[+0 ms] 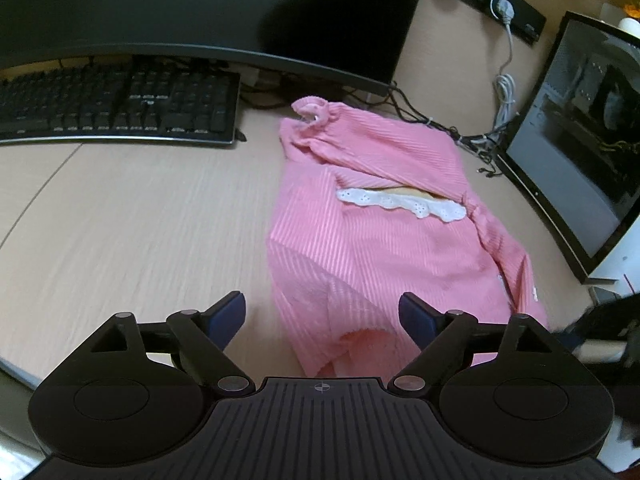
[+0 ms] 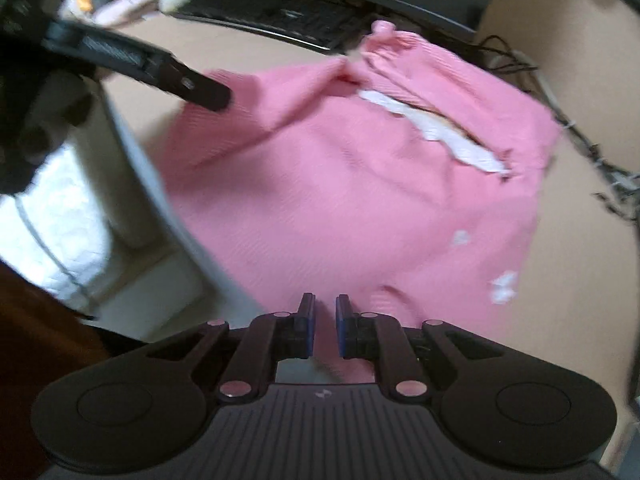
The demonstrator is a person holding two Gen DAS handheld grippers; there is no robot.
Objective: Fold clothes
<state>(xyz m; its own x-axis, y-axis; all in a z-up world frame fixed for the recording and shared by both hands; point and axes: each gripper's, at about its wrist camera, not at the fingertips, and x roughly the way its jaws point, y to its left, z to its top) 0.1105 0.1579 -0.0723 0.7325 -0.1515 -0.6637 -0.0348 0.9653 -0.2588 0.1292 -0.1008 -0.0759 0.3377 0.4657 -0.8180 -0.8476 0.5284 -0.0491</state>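
The left gripper [image 1: 322, 316] hovers over the near hem of the pink ribbed garment [image 1: 380, 216], its blue pads spread wide with nothing pressed between them; judging by that, it has no hold on this corner. The right gripper [image 2: 325, 330] sits at the near edge of the same garment [image 2: 360, 184], its pads drawn almost together with pink cloth showing in the narrow gap, apparently pinching the hem, though motion blur makes the contact uncertain. That grip would suit lifting the edge for a fold.

The garment lies spread on the light wooden desk [image 1: 140, 216], its white lace trim [image 1: 400, 202] facing up and one sleeve bunched at the far end. Beyond it, a black keyboard [image 1: 120, 104], a monitor [image 1: 200, 4] and tangled cables [image 1: 460, 136] crowd the far side and limit room for spreading. A glass-sided computer case [image 1: 580, 140] hems in the right.
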